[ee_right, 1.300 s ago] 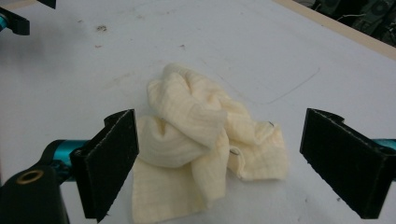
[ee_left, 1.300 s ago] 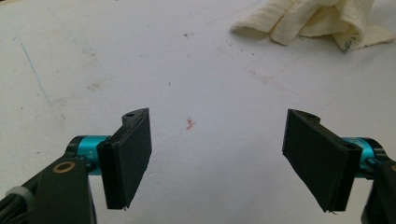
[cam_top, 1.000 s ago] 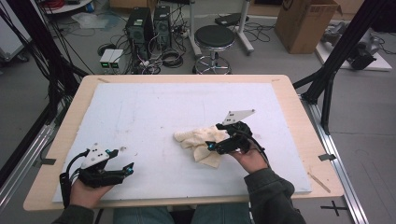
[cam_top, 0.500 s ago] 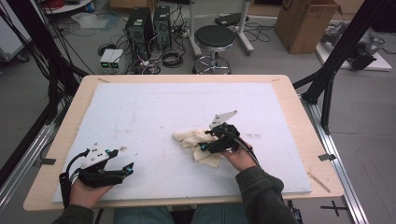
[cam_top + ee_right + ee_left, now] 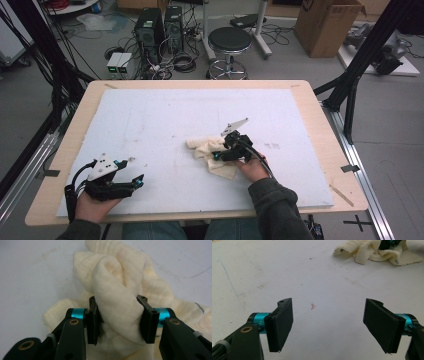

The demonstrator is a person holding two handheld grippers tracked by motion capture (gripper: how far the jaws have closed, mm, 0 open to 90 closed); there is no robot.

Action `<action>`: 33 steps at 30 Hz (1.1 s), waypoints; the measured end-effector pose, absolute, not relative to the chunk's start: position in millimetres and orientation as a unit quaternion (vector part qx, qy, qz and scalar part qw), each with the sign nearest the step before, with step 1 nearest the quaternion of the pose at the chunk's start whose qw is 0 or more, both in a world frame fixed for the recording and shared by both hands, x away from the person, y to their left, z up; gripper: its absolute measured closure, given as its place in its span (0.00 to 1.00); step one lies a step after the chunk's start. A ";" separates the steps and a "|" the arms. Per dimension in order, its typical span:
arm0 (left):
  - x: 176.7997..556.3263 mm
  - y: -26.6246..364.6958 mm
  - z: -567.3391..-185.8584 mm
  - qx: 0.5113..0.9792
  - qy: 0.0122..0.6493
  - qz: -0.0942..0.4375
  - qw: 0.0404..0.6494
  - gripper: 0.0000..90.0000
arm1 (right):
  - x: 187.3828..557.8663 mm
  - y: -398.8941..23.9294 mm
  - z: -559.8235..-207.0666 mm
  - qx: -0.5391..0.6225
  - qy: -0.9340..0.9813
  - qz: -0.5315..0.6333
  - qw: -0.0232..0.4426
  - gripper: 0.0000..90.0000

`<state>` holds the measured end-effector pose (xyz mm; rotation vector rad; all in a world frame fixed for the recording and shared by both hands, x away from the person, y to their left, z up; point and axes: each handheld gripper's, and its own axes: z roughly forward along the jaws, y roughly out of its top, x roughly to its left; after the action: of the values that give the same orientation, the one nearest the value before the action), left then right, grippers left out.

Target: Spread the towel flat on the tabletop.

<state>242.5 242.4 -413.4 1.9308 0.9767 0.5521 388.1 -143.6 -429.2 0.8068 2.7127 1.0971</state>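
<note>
The right gripper [image 5: 119,321] has just been closing on a crumpled cream cotton cloth [image 5: 117,290] — fingers pinching a raised fold to lift it — while the left gripper [image 5: 332,325] waits, fingers apart.

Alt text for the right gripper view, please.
The right gripper has its two black jaws pressed on either side of a bunched fold of the cream cloth, having just been closing. The crumpled cloth lies on a white table surface.

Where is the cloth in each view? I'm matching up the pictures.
High view: cloth at table centre, under the right hand-held gripper.
Left gripper view: top right.
Right gripper view: centre, bunched between the jaws.
Shared landmark: white mat.
</note>
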 end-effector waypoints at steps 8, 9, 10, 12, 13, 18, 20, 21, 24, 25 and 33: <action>242.7 241.7 -413.7 0.776 0.394 0.221 0.440 0.27 | 387.8 -146.4 -427.1 0.269 0.886 0.376 0.046 0.79; 242.8 242.3 -413.7 0.776 0.394 0.223 0.439 0.27 | 388.1 -147.4 -426.0 0.270 0.883 0.381 0.046 0.79; 242.9 243.0 -413.5 0.777 0.393 0.221 0.438 0.27 | 388.1 -147.4 -426.0 0.270 0.883 0.381 0.046 0.79; 242.9 243.3 -413.7 0.776 0.395 0.221 0.439 0.27 | 387.1 -149.0 -423.0 0.274 0.879 0.388 0.046 0.79; 242.8 243.2 -413.8 0.775 0.396 0.222 0.440 0.27 | 386.8 -149.8 -421.7 0.273 0.877 0.393 0.046 0.79; 242.4 243.0 -413.4 0.775 0.395 0.222 0.440 0.27 | 382.9 -149.6 -412.3 0.274 0.873 0.401 0.047 0.79; 242.0 242.8 -413.1 0.776 0.393 0.223 0.439 0.27 | 381.2 -148.1 -406.5 0.271 0.872 0.406 0.046 0.79; 241.9 242.8 -413.0 0.776 0.393 0.223 0.440 0.27 | 380.2 -146.8 -403.5 0.272 0.871 0.406 0.044 0.79; 241.5 243.2 -412.7 0.774 0.395 0.226 0.441 0.27 | 377.5 -141.8 -395.6 0.266 0.869 0.415 0.044 0.79; 241.3 243.6 -412.5 0.774 0.394 0.225 0.441 0.27 | 376.6 -140.0 -393.1 0.264 0.868 0.418 0.040 0.79; 240.9 243.8 -412.4 0.773 0.394 0.224 0.443 0.28 | 370.7 -119.5 -377.7 0.248 0.867 0.431 0.035 0.79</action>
<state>240.9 243.8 -412.4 1.9186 0.9779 0.5557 370.7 -119.5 -377.7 0.7624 2.6650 1.3237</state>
